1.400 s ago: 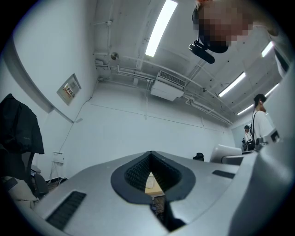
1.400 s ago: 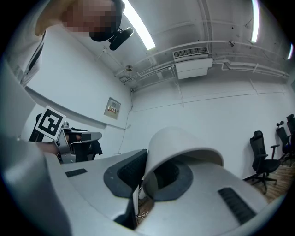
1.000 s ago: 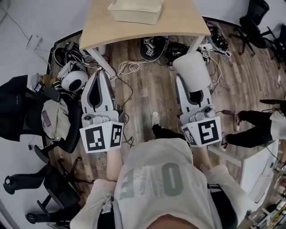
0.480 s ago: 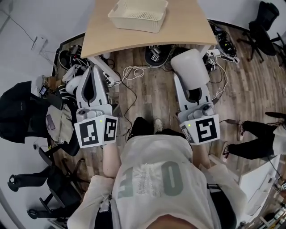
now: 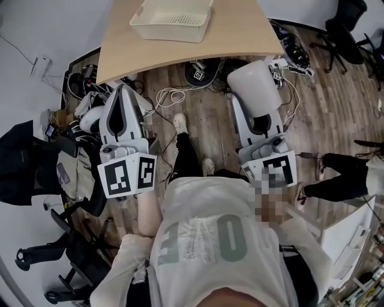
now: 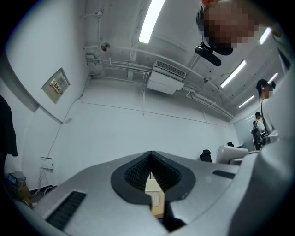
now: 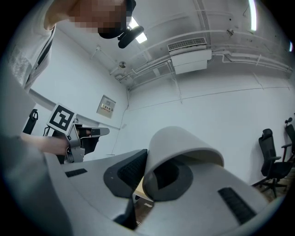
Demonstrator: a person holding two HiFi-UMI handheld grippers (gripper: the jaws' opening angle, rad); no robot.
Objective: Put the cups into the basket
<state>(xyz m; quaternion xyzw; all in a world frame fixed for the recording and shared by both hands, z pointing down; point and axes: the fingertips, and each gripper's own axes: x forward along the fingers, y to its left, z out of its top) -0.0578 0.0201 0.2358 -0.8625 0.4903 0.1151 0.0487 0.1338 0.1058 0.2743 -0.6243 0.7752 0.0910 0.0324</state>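
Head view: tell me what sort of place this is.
Probably an office or lab workroom: a wooden desk holding a basket, a black office chair, and tangled cables on the wood floor.

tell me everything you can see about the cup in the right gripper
The cup is plain, matte and pale grey-white, with a smooth wall and no handle showing; it looks like plastic or paper. It lies tipped over, mouth facing back toward the gripper, held in the air above the wooden floor, short of the table. The right gripper pinches its wall, one pad inside the mouth and one outside. Nothing else touches it.
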